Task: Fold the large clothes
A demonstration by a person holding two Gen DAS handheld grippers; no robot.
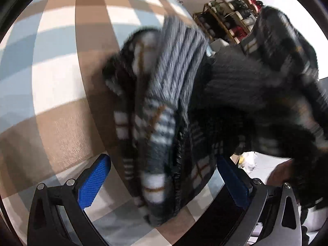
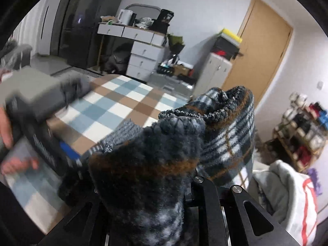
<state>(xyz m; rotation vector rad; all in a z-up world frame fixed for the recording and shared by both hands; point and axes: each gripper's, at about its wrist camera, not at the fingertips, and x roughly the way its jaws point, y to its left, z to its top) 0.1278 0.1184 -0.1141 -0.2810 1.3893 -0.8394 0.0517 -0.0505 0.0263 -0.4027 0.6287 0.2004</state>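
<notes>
A thick plaid fleece garment (image 1: pixel 164 106), dark navy with white and brown stripes and a grey ribbed hem, hangs bunched above the checked mat (image 1: pixel 53 65). My left gripper (image 1: pixel 164 182) is open, its blue-padded fingers (image 1: pixel 94 182) on either side of the hanging fabric without pinching it. In the right wrist view the same garment (image 2: pixel 164 153) is piled over my right gripper (image 2: pixel 184 186), which is shut on it; the fingertips are buried in fleece. The left gripper's body (image 2: pixel 41 135) and the hand holding it show blurred at the left of that view.
The checked blue, white and brown mat (image 2: pixel 114 110) covers the floor. A wooden shoe rack (image 1: pixel 227 18) stands by the wall. White drawers (image 2: pixel 143 55), a dark cabinet (image 2: pixel 82 20), a wooden door (image 2: pixel 260 47) and a bag of laundry (image 2: pixel 287 194) surround the mat.
</notes>
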